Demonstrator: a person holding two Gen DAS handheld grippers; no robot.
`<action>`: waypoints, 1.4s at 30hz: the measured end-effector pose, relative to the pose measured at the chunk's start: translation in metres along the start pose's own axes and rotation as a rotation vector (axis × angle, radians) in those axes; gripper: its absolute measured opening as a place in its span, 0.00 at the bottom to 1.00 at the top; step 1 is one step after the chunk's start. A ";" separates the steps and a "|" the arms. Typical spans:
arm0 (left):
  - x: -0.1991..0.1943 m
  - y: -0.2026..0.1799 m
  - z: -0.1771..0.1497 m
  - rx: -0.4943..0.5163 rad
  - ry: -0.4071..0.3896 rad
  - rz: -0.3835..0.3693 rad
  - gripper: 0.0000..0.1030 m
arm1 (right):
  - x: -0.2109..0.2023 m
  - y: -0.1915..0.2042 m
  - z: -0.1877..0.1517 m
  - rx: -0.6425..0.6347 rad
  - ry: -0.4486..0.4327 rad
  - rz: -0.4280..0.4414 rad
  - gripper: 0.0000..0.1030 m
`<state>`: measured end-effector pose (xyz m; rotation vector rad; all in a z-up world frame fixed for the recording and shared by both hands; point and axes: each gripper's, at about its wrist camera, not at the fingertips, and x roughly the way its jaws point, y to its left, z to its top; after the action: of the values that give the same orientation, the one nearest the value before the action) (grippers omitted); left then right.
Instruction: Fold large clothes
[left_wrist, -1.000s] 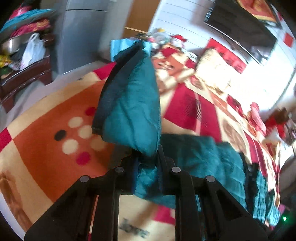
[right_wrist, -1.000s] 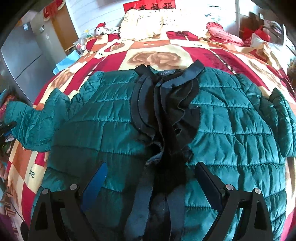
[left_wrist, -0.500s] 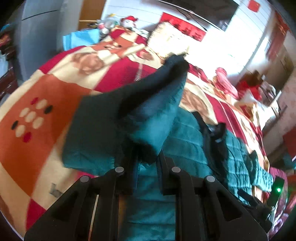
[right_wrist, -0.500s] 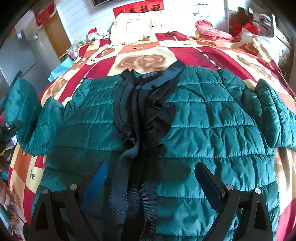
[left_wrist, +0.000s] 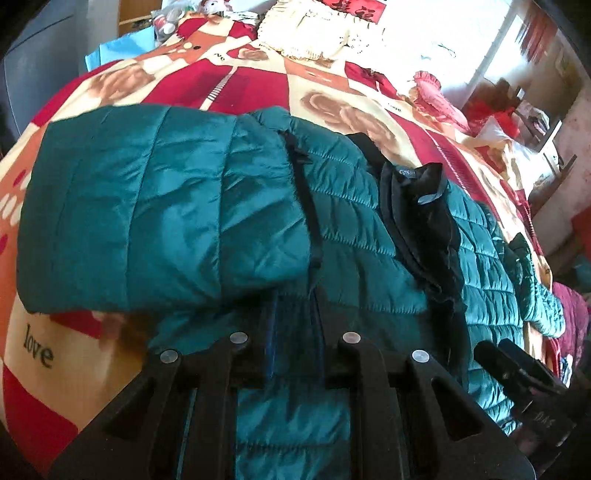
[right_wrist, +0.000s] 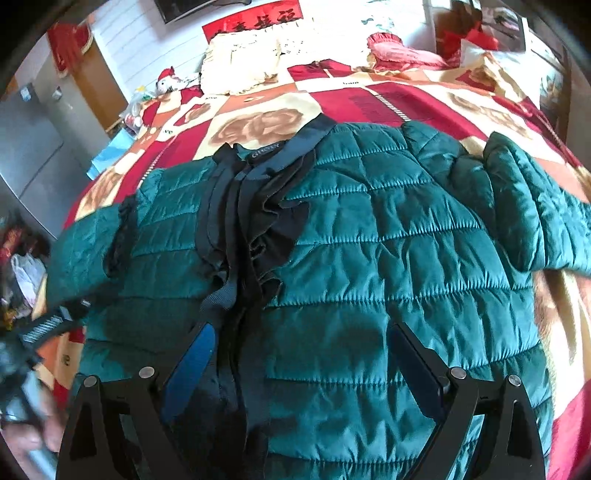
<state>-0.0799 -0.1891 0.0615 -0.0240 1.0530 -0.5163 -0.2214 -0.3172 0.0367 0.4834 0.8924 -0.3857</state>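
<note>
On the patterned bed (right_wrist: 388, 99), the left gripper (left_wrist: 293, 343) is clamping the teal jacket's (right_wrist: 388, 258) sleeve (left_wrist: 147, 214), laying it across the chest to narrow it, while the right gripper (right_wrist: 299, 365) is hovering wide open over the near hem.

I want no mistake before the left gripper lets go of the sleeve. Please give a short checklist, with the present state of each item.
1. Left sleeve lies across the jacket front: ok.
2. Left gripper grip on the sleeve end: cannot tell.
3. Right gripper open, holding nothing: ok.
4. Right sleeve folded in: not ok, it lies out to the side.
5. Black collar lies flat: not ok, ruffled.
</note>
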 end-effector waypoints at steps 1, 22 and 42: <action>-0.002 0.002 -0.001 -0.004 -0.003 -0.001 0.16 | -0.001 0.000 0.000 0.000 0.001 0.013 0.92; -0.066 0.146 -0.047 -0.293 -0.064 -0.036 0.17 | 0.089 0.139 0.049 -0.079 0.167 0.430 0.92; -0.076 0.157 -0.054 -0.392 -0.087 -0.186 0.78 | 0.027 0.140 0.057 -0.206 -0.149 0.326 0.07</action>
<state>-0.0920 -0.0071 0.0556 -0.4909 1.0582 -0.4649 -0.0980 -0.2362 0.0781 0.3958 0.6847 -0.0299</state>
